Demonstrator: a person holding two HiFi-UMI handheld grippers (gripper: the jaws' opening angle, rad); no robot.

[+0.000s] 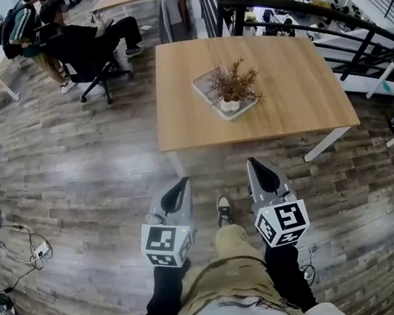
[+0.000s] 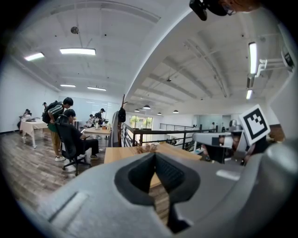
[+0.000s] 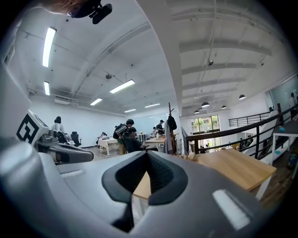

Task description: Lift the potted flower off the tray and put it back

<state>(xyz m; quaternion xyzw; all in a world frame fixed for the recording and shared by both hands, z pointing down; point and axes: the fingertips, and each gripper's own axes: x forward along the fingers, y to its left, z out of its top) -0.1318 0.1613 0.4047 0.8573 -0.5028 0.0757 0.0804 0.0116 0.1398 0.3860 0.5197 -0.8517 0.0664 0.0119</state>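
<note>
The potted flower (image 1: 230,88), a spray of dry brown stems in a small white pot, stands upright on the tray (image 1: 204,84) just above the centre of the head view. The tray is a pale, flat rectangle lying at an angle on the wooden bench (image 1: 292,98), nearer the bench's left half. Nothing else touches the plant.

Both claws hang well short of the bench, in the lower middle of the head view above the plank floor (image 1: 73,182). The left claw (image 1: 183,183) is closed, its dark pads meeting at the tip with nothing between them. The right claw (image 1: 252,162) is closed and empty in the same way. Each carries a cube with square black-and-white markers at its near end. Between them show the wearer's khaki trouser leg (image 1: 232,248) and a shoe (image 1: 223,208).

In the left gripper view the flower's stems peek over the shut pads at the bench's near edge; in the right gripper view they sit just right of the pads.

At the upper left of the head view a person in dark clothes (image 1: 89,36) sits on a wheeled office chair. A dark railing (image 1: 322,10) curves across the upper right behind the bench.
</note>
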